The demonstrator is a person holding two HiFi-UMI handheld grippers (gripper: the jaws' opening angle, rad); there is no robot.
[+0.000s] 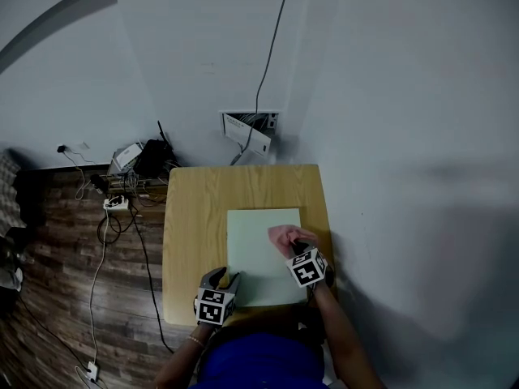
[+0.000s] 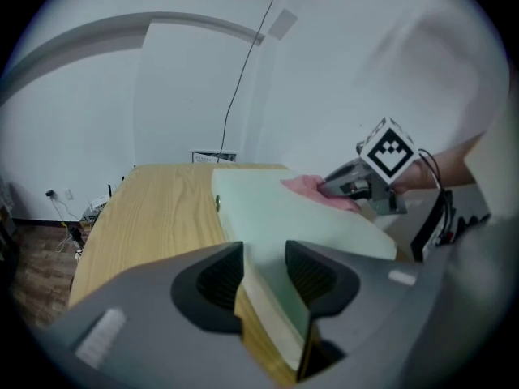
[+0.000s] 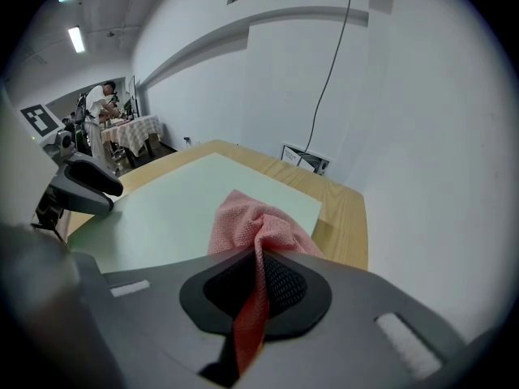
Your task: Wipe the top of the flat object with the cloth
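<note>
left gripper point(image 1: 224, 278): fingers point(image 2: 212, 280) are standing wide, straddling the near edge of the pale green board point(image 1: 258, 254) on the wooden bench point(image 1: 195, 217); right gripper point(image 1: 298, 245): fingers are pinching the pink cloth point(image 1: 281, 235), which is resting on the board's top

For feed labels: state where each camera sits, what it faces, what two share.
Head view: above, looking down at table and board; left claw, right claw, forearms show.
Left gripper view: on left claw, facing wall across board; jaws straddle its corner.
Right gripper view: on right claw, facing the wall; jaws shut on the cloth.
Both gripper views share the board.
</note>
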